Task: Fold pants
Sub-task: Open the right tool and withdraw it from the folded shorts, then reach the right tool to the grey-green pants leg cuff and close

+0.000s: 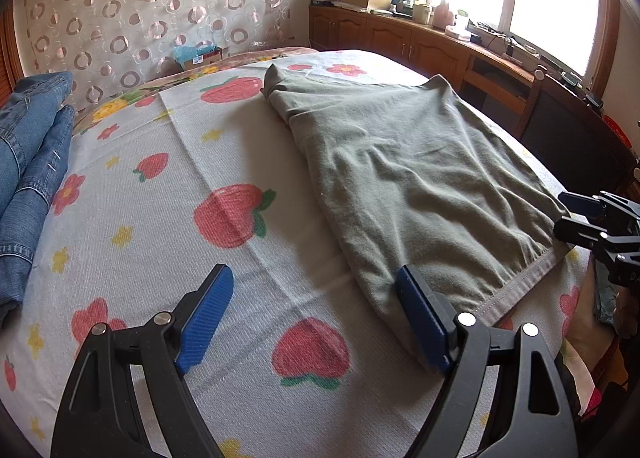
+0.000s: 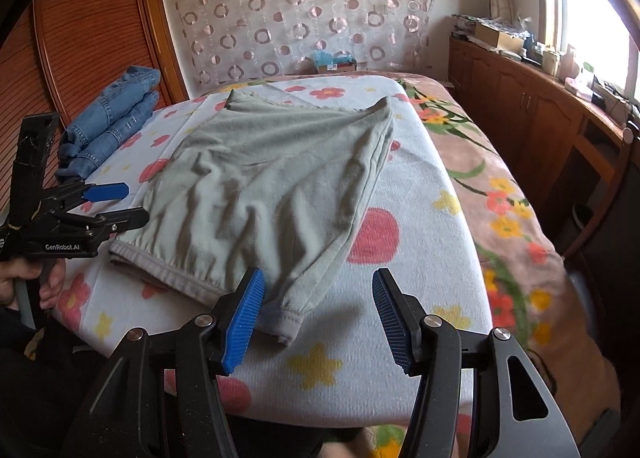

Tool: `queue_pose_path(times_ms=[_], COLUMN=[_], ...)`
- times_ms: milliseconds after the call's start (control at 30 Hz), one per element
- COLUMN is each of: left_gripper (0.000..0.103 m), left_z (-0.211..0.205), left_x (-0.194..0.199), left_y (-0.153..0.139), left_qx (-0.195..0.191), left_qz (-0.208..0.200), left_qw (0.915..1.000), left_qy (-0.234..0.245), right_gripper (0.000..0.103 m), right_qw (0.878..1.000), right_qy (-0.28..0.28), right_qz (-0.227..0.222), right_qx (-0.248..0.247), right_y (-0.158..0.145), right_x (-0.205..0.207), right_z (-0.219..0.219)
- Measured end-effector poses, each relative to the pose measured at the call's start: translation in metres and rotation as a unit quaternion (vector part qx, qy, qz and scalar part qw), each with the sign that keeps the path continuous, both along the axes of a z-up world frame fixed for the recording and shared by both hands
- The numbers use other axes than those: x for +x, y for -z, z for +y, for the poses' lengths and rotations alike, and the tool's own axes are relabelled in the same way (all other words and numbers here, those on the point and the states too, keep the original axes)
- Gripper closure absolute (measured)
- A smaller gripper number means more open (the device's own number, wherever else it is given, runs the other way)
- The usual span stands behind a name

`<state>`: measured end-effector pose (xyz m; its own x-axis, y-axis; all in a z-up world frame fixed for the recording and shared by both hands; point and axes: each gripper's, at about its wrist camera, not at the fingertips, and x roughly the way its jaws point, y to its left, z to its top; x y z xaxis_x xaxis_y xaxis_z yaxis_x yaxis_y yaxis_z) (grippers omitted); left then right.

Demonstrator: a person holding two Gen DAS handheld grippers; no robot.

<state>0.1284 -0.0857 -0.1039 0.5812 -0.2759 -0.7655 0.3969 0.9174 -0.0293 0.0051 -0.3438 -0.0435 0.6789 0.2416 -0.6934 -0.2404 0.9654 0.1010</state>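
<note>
One fold looks done: the grey-green pants (image 2: pixel 272 186) lie doubled on the bed (image 2: pixel 432 258), right of the folded jeans (image 2: pixel 112 122). Further folding remains. Left hand-held gripper (image 1: pixel 316 318) and right hand-held gripper (image 2: pixel 320 314) gape empty.

Grey-green cotton pants (image 1: pixel 416 186) lie folded on the bed's white strawberry-print cover (image 1: pixel 168 218), waistband nearest. The left hand-held gripper (image 1: pixel 316 318) hangs over the near edge, blue pads wide apart, its right pad at the waistband. Folded blue denim jeans (image 1: pixel 28 162) sit far left.
</note>
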Motion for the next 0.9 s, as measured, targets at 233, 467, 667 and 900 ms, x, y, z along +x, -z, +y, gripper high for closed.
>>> queue_pose_path(times_ms=[233,467,667,900], left_gripper=[0.019,0.019,0.019,0.019], left_z=[0.0,0.0,0.0,0.0], left_x=[0.0,0.0,0.0,0.0], left_y=[0.0,0.0,0.0,0.0], left_qx=[0.0,0.0,0.0,0.0], left_qz=[0.0,0.0,0.0,-0.001], left_qw=[1.0,1.0,1.0,1.0], left_qy=[0.0,0.0,0.0,0.0], right_gripper=[0.045,0.046,0.049,0.072], right_qw=[1.0,1.0,1.0,0.999], right_qy=[-0.009,-0.004,-0.006,-0.007], right_qz=[0.002,0.01,0.016,0.023], right_qx=[-0.003,-0.003,0.004,0.034], right_y=[0.005,0.008,0.007,0.008], right_x=[-0.001,0.0,-0.006,-0.008], right_z=[0.013,0.012,0.013,0.015])
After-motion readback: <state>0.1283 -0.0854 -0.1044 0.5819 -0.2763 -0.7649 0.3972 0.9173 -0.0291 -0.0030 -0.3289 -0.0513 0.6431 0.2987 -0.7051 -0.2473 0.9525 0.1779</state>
